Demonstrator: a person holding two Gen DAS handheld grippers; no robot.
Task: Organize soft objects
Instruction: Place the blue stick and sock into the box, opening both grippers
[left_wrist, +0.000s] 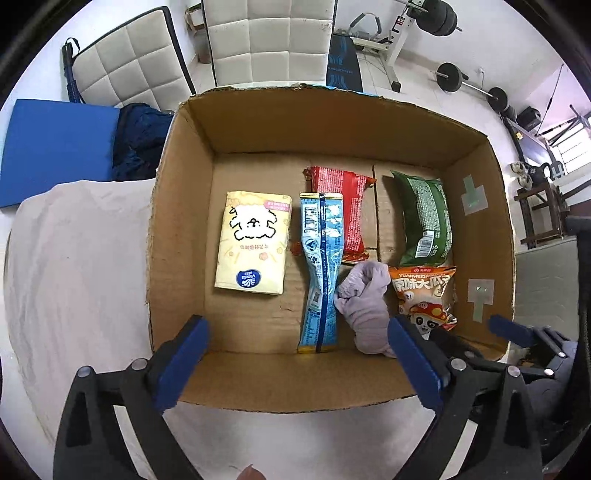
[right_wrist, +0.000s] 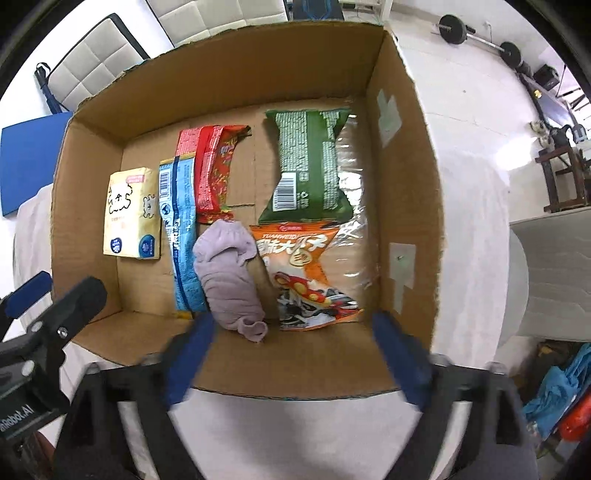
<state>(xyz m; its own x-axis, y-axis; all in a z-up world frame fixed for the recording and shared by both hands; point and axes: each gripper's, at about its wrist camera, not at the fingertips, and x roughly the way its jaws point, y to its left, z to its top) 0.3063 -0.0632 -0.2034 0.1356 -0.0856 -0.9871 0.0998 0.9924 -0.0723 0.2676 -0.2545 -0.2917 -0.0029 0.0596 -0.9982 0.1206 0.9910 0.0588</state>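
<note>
An open cardboard box (left_wrist: 184, 229) (right_wrist: 402, 177) holds a yellow tissue pack (left_wrist: 253, 243) (right_wrist: 131, 212), a blue packet (left_wrist: 319, 269) (right_wrist: 181, 229), a red packet (left_wrist: 349, 212) (right_wrist: 212, 170), a green packet (left_wrist: 424, 218) (right_wrist: 310, 166), an orange snack bag (left_wrist: 424, 295) (right_wrist: 303, 273) and a crumpled lilac sock (left_wrist: 365, 302) (right_wrist: 229, 277). My left gripper (left_wrist: 297, 365) is open and empty above the box's near wall. My right gripper (right_wrist: 293, 358) is open and empty over the near wall, its fingers blurred.
The box stands on a white cloth (left_wrist: 74, 266) (right_wrist: 476, 229). A blue pad (left_wrist: 55, 147) and dark blue fabric (left_wrist: 138, 140) lie beyond the box's left side. White padded panels (left_wrist: 269, 37) and weights (left_wrist: 448, 75) stand further back.
</note>
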